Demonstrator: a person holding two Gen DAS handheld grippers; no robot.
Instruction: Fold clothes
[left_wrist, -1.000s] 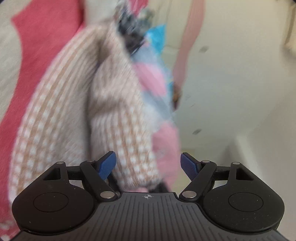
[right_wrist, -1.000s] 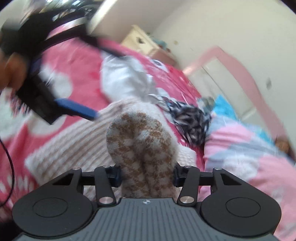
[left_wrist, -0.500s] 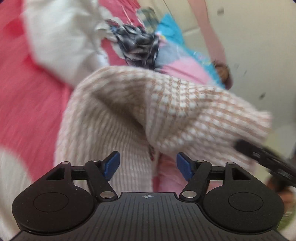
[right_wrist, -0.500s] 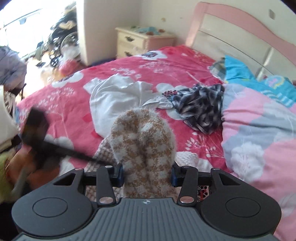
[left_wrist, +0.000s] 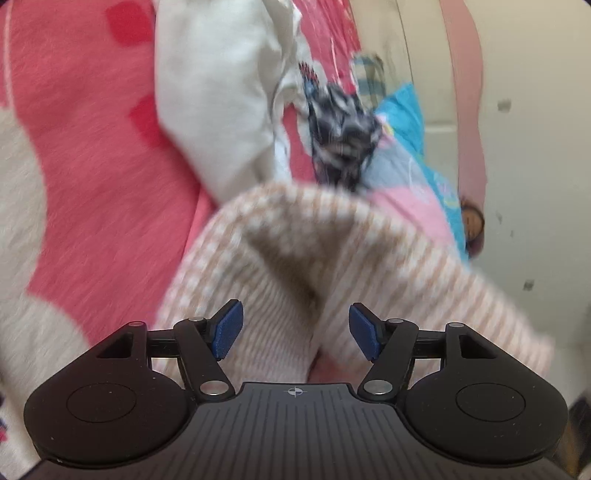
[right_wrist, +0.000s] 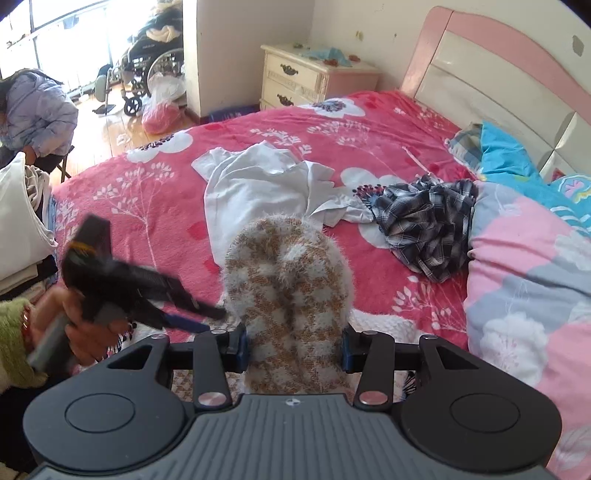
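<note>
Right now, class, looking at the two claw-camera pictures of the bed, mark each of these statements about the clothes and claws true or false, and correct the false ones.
1. The right claw is clamped on a bunched fold of the brown-and-white knit sweater. True.
2. The left claw grips the white shirt. False: its pads stand apart on either side of the sweater; the white shirt lies loose on the bed.
3. The plaid shirt lies crumpled between the white shirt and the pink quilt. True.
4. The bedspread is plain blue. False: it is red-pink with white flowers.
5. The nightstand stands beside the headboard. True.
</note>
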